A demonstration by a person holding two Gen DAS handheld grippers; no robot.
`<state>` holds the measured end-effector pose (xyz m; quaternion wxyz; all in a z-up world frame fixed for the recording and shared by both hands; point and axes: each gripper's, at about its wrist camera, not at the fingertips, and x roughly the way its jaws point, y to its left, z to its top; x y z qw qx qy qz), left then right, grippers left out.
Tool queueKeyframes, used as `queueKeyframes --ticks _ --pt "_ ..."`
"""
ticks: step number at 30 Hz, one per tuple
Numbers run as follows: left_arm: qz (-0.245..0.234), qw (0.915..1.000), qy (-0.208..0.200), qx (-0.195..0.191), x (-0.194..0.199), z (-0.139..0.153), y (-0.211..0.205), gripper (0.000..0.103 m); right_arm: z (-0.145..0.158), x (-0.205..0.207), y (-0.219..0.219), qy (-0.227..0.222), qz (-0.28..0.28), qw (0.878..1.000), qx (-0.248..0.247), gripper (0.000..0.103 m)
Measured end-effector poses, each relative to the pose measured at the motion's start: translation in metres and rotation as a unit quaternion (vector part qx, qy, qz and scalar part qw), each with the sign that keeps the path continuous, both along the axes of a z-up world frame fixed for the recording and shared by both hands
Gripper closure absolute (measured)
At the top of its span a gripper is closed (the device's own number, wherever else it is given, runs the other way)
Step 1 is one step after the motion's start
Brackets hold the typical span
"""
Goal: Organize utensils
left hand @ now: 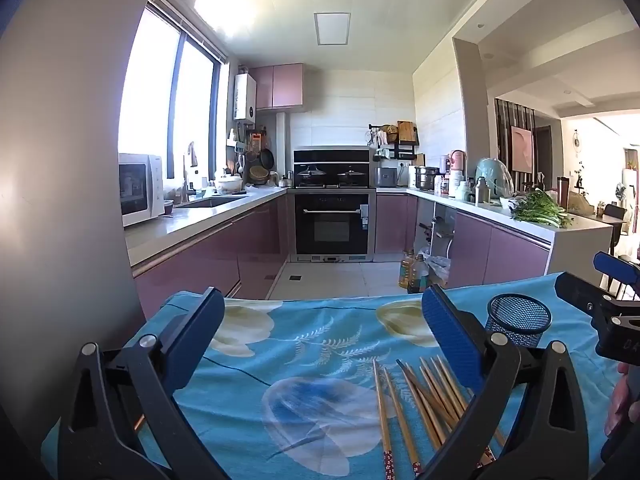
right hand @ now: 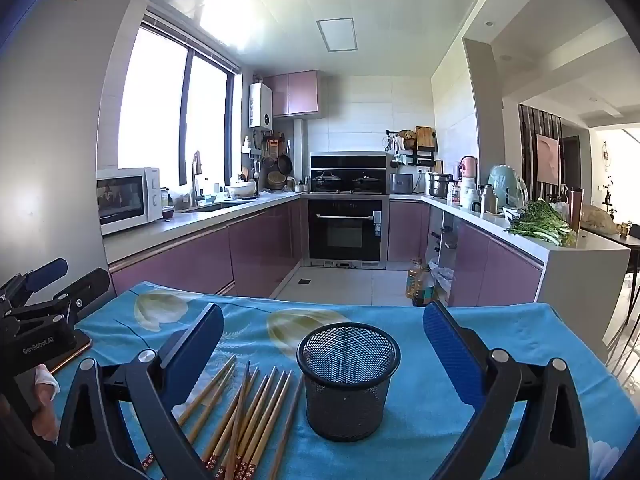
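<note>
Several wooden chopsticks (right hand: 244, 416) with patterned red ends lie loose on the blue flowered tablecloth (right hand: 432, 400). Just to their right stands an upright, empty black mesh holder (right hand: 347, 380). My right gripper (right hand: 323, 332) hovers open above the cloth, with the holder between its wide-spread fingers and untouched. My left gripper (left hand: 323, 316) is open too, above the left part of the cloth; the chopsticks (left hand: 424, 404) lie near its right finger, and the mesh holder (left hand: 519, 320) stands beyond that finger. Each gripper shows at the edge of the other's view.
The cloth-covered table ends at a far edge (right hand: 280, 300), with kitchen floor and purple cabinets beyond. Oil bottles (right hand: 420, 284) stand on the floor past that edge. A flat dark device (right hand: 76, 350) lies on the table's left side. A hand (right hand: 44, 412) holds the left gripper.
</note>
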<state>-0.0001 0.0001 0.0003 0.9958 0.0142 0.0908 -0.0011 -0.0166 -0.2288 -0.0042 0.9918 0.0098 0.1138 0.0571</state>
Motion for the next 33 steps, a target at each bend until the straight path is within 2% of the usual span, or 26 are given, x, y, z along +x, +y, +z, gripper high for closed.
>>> queueKeyframes --ticks 33 --pt "-0.008 0.9998 -0.016 -0.010 -0.010 0.002 0.000 0.006 0.009 -0.011 -0.001 -0.020 -0.010 1.000 -0.009 0.006"
